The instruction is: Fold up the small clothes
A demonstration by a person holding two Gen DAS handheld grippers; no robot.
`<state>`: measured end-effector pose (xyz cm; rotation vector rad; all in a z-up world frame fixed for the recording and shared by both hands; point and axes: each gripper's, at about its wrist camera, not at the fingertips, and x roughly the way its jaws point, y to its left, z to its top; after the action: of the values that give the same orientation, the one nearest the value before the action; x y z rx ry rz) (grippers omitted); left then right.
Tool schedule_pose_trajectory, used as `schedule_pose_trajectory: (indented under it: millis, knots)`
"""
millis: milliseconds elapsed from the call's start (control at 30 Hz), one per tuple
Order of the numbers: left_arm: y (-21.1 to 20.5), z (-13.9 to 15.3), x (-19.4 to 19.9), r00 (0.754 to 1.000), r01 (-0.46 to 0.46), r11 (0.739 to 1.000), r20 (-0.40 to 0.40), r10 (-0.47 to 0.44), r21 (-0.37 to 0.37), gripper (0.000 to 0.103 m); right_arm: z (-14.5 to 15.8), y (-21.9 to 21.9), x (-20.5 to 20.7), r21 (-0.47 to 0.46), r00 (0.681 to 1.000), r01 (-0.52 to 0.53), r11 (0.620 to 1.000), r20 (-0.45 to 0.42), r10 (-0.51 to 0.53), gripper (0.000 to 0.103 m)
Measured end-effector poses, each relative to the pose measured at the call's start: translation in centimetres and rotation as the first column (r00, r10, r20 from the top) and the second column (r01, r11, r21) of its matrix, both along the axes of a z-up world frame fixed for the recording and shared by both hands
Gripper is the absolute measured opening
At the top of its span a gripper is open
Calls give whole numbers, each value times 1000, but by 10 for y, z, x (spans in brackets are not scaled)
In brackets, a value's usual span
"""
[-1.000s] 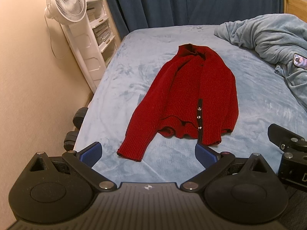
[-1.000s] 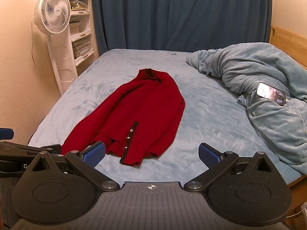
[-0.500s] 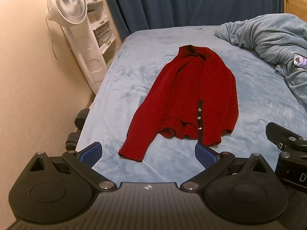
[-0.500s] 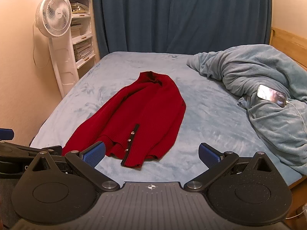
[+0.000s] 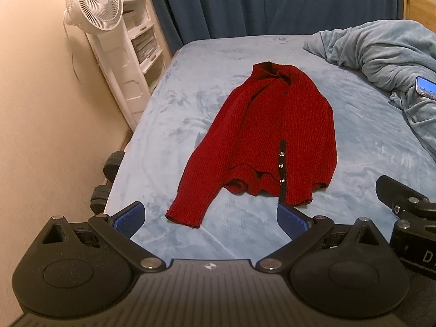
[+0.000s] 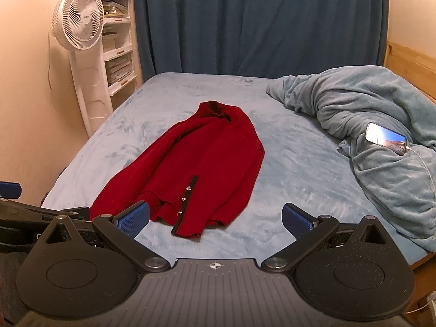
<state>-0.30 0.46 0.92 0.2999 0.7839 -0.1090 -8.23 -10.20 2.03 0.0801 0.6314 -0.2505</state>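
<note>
- A red knit cardigan (image 5: 272, 136) lies flat in the middle of the bed (image 5: 169, 125), collar toward the dark blue curtain (image 6: 259, 21), hem toward the two tools.
- One sleeve stretches out on the wall side, its cuff nearest the left gripper (image 5: 209, 216); the other seems folded across the body (hard to be sure from the knit alone).
- A dark placket with three small metal snaps runs down to the hem.
- The left gripper hangs over the bed's near edge with its blue pads (image 5: 129, 218) spread wide, nothing between them and clear of the cuff.
- The right gripper (image 6: 216, 219) is likewise spread apart and empty, held just short of the hem.
- A rumpled light-blue blanket (image 6: 368, 125) is heaped on the far right side, well apart from the cardigan, with a lit phone (image 6: 385, 137) resting on it, cable attached.
- A white fan (image 6: 79, 19) stands by the wall beside white shelves (image 6: 118, 54).
</note>
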Motion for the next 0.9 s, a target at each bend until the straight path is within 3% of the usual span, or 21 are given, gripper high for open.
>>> schedule_pose_trajectory:
  millis: [900]
  knots:
    - [-2, -4, 0, 1000, 4, 1000, 5, -4, -1, 103, -2, 0, 0, 7, 1000, 3, 1000, -2, -3, 102]
